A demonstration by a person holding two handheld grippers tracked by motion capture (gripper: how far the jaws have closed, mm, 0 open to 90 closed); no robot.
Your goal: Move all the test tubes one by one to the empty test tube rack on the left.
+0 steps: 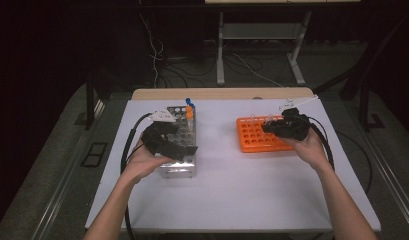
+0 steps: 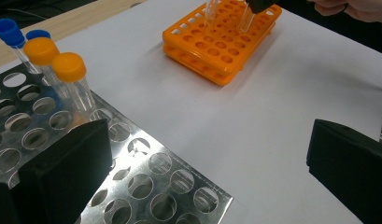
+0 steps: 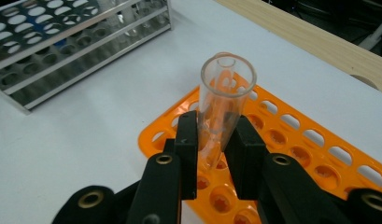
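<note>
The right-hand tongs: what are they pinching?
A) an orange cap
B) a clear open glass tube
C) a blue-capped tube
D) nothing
B: the right tongs clamp a clear, uncapped glass tube above the orange rack.

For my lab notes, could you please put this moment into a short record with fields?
surface: white table
left gripper: jaws open, over the metal rack
right gripper: jaws shut on a clear open tube
tube position: above the orange rack
capped tubes: orange and blue caps, standing in the metal rack
</note>
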